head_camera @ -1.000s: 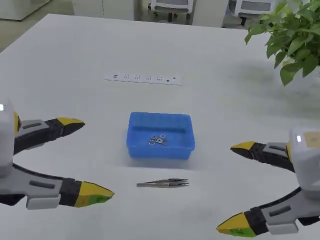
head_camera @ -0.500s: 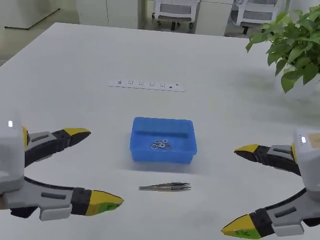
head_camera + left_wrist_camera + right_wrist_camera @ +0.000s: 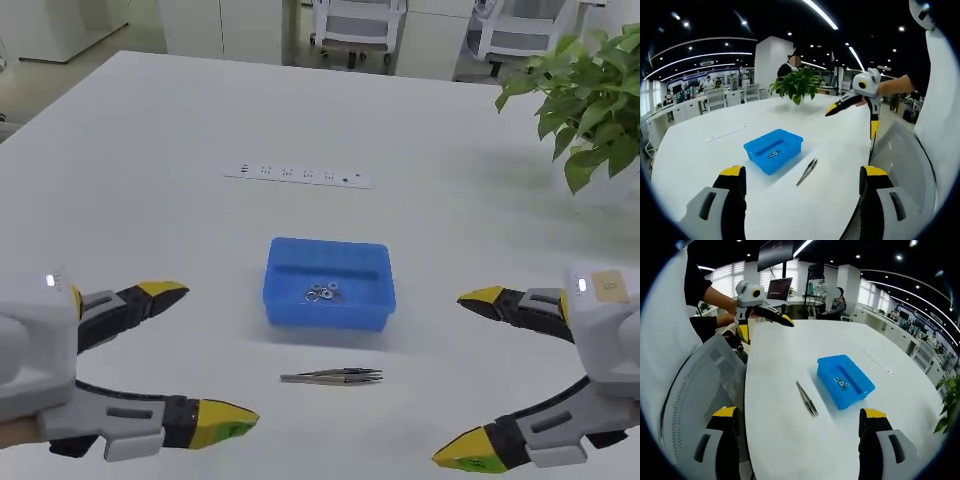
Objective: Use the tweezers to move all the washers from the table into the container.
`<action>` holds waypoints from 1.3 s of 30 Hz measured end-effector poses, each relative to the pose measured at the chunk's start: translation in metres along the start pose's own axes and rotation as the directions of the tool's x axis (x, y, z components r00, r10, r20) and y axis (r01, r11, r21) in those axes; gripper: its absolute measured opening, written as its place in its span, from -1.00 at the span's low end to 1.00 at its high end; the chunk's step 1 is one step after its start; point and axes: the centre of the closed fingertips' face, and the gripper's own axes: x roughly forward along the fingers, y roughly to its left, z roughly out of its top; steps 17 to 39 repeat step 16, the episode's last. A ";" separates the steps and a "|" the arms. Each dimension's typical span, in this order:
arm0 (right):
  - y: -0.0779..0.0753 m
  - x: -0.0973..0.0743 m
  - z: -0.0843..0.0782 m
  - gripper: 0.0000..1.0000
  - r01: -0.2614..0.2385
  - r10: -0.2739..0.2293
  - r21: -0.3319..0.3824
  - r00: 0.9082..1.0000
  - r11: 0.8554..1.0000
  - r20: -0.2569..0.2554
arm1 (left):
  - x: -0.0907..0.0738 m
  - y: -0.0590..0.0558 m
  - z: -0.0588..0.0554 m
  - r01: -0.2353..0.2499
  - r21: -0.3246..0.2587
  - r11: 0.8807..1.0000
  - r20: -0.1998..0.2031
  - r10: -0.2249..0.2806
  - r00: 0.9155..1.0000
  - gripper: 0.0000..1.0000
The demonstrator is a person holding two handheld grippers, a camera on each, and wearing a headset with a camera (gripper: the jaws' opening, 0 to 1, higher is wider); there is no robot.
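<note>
Lower center: tweezers (image 3: 332,376) lie between left gripper (image 3: 200,355) and right gripper (image 3: 465,378), touching neither; both jaws spread wide. Just above, washers (image 3: 322,291) in blue container (image 3: 300,305).

Bright, even light falls from ceiling strips (image 3: 820,14) (both gripper views bend hard at their edges). The container (image 3: 325,313) casts a soft shadow.

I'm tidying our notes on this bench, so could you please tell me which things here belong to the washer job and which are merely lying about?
Belong to the job:
blue container
washers, lying inside it
tweezers, flat on the table near the container

Just lying about:
power strip
potted plant
office chairs beyond the table
</note>
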 end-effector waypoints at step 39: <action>-0.002 0.002 -0.003 1.00 0.006 -0.008 0.055 0.999 0.998 0.035 | -0.004 -0.003 -0.006 0.034 0.035 0.999 -0.067 -0.031 0.997 0.99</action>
